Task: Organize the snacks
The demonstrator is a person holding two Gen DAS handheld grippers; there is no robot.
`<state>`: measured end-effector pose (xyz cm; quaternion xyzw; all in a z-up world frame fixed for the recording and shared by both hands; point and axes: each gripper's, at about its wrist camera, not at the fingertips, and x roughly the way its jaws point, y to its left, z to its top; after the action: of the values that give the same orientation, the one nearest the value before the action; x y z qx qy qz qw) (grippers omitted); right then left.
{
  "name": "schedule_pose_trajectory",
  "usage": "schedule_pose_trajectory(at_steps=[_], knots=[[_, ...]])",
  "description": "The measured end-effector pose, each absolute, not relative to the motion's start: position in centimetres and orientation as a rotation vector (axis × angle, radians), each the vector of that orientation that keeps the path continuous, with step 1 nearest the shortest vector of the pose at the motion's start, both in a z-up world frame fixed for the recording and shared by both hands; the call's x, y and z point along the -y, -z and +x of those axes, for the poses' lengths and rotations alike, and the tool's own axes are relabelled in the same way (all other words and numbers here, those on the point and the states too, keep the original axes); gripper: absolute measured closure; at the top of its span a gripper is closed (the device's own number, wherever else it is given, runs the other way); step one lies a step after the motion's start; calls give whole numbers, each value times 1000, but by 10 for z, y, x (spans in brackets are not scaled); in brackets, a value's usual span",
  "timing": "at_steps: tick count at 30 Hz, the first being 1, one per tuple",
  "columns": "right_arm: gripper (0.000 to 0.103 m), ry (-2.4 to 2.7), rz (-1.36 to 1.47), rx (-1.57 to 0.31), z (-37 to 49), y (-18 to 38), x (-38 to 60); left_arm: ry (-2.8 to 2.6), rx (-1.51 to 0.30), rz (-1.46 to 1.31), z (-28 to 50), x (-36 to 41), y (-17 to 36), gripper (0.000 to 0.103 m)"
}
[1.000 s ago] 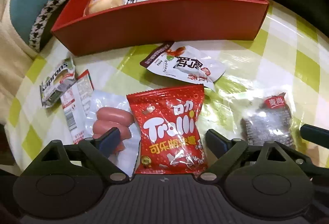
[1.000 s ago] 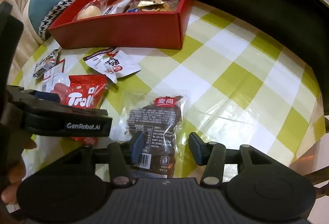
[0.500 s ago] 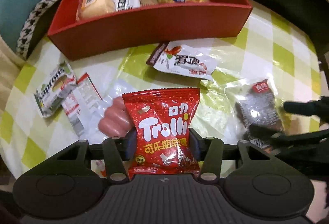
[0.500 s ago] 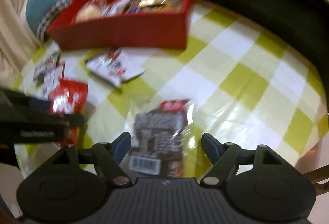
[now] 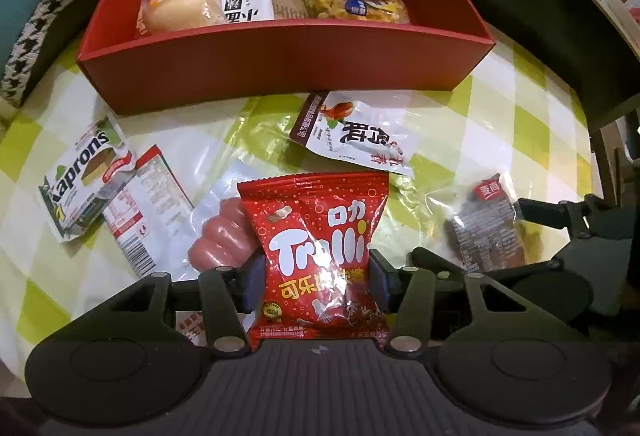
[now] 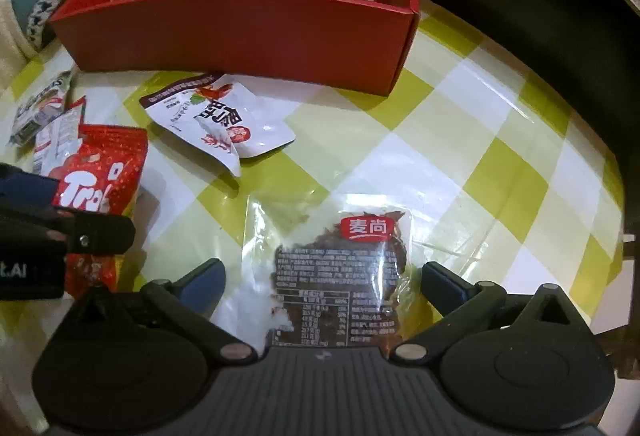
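My left gripper [image 5: 314, 276] is shut on the red Trolli gummy bag [image 5: 316, 248] and holds it above the tablecloth; the bag also shows in the right wrist view [image 6: 100, 180]. My right gripper [image 6: 320, 284] is open, its fingers on either side of a clear packet with a dark brown snack [image 6: 340, 276], which also shows in the left wrist view [image 5: 484, 228]. The red box [image 5: 280, 56] at the back holds several wrapped snacks. A white pouch [image 5: 356, 132] lies in front of the box.
A sausage pack [image 5: 224, 236], a Kaprons wafer [image 5: 86, 172] and a white label packet [image 5: 148, 204] lie on the left of the green-checked tablecloth [image 6: 460, 140]. A houndstooth cushion [image 5: 36, 32] sits behind the box. The table edge curves at right.
My left gripper closed on the Trolli bag and lifted it off the sausage pack. My right gripper opened wider around the dark snack packet and moved forward.
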<state>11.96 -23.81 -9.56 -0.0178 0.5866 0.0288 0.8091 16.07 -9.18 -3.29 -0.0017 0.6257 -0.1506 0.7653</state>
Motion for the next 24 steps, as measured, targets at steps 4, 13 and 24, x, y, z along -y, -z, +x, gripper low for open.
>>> schedule_pose_trajectory(at_steps=[4,13,24], knots=[[10,-48,-31,-1235,114,90,242,344,-1372,-13,161,89,33,43],[24,-33,-30,-1215,98,82,238,358,-1365,-28,159,87,30,43],[25,-6,29,-1127,94,55,242,376,-1312,-27,159,87,17,43]])
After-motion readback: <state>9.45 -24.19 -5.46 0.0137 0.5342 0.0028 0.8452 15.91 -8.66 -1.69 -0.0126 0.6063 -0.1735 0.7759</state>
